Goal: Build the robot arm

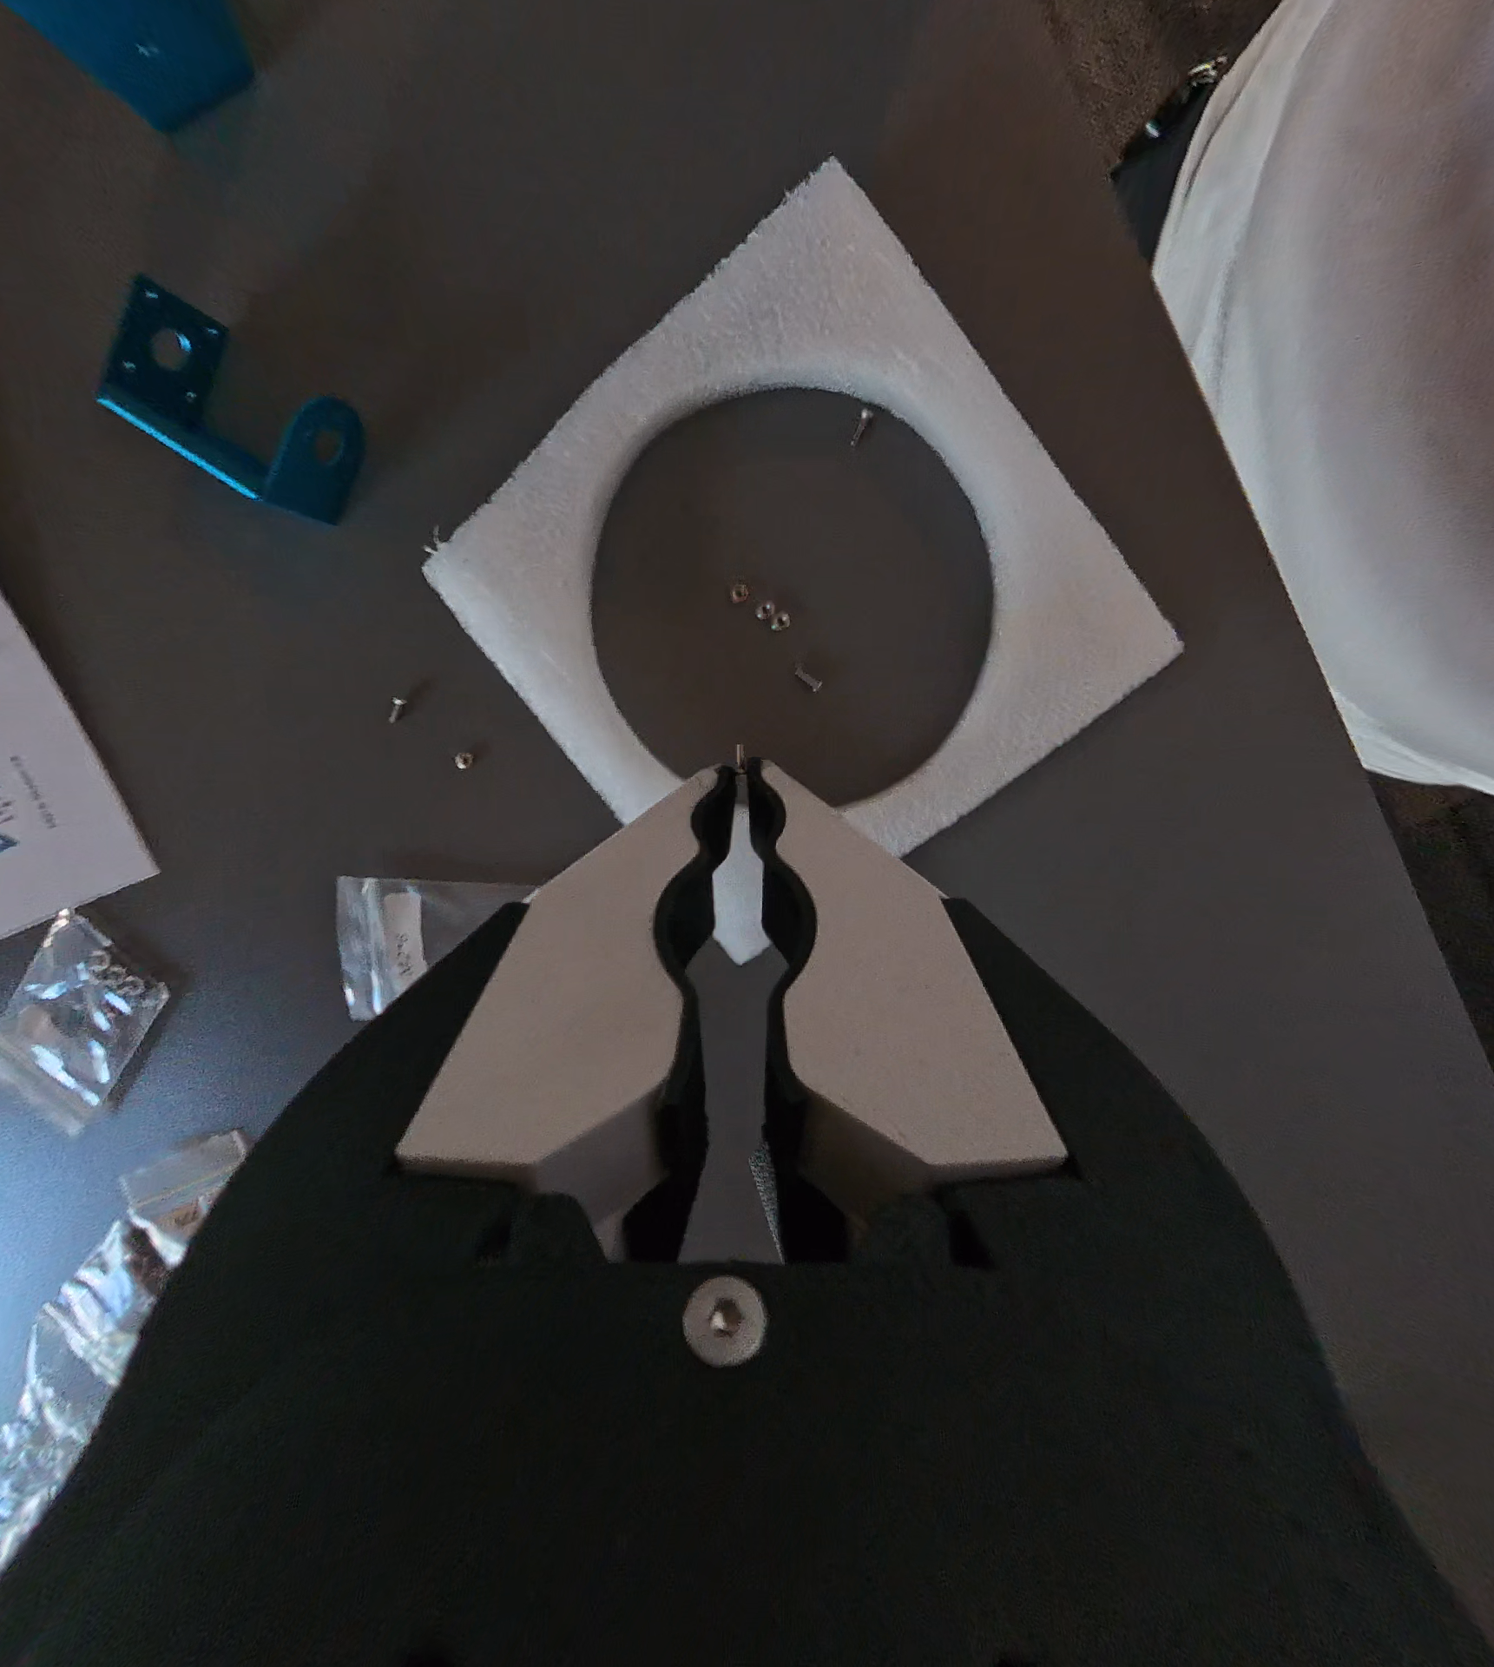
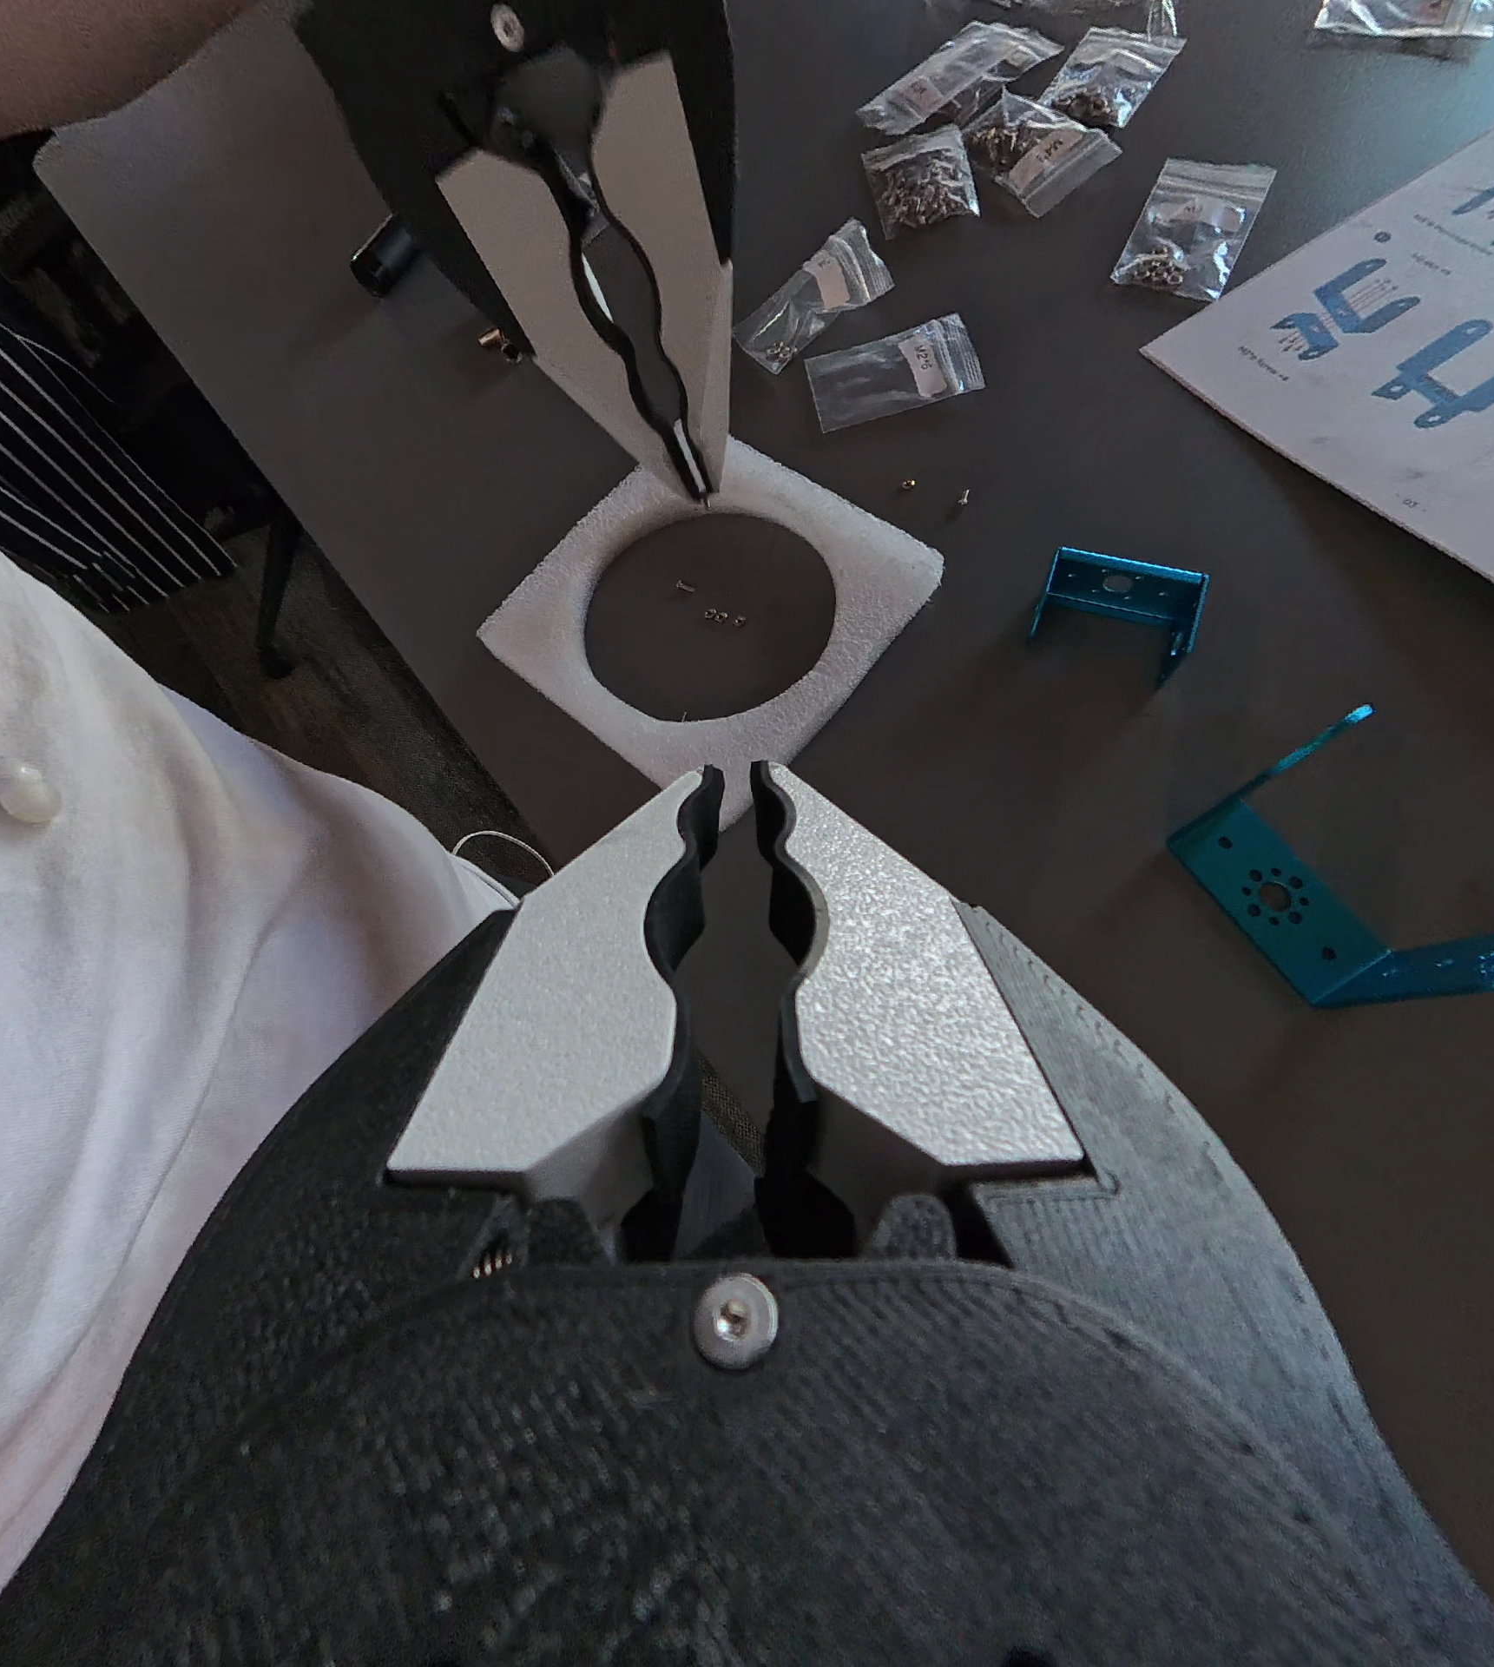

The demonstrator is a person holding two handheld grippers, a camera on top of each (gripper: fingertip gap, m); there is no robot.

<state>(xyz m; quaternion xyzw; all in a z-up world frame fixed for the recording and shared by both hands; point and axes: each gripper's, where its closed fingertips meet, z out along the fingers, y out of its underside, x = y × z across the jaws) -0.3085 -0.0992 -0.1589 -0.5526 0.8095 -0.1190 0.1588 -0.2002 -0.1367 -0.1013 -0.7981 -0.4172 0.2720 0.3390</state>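
A white foam square (image 1: 860,298) with a round cut-out lies on the dark table; it also shows in the right wrist view (image 2: 860,577). Inside the cut-out lie three small nuts (image 1: 759,609) and two screws (image 1: 808,676), (image 1: 860,424). My left gripper (image 1: 738,767) is shut on a small screw (image 1: 739,750) at the cut-out's near edge; it also shows in the right wrist view (image 2: 700,492), tips over the foam. My right gripper (image 2: 732,774) is slightly open and empty, held above the foam's near corner.
A screw (image 1: 397,710) and nut (image 1: 461,759) lie left of the foam. Blue metal brackets (image 1: 220,406), (image 2: 1113,604), (image 2: 1320,893) lie about. Plastic bags of hardware (image 2: 995,135), (image 1: 66,1010) and a printed sheet (image 2: 1401,361) lie at the side. A person in white (image 2: 94,902) stands by the table edge. The left gripper's tips are roughly 15 cm from the right gripper's. About 7 cm separates my right fingertips from the white foam square (image 1: 860,298).
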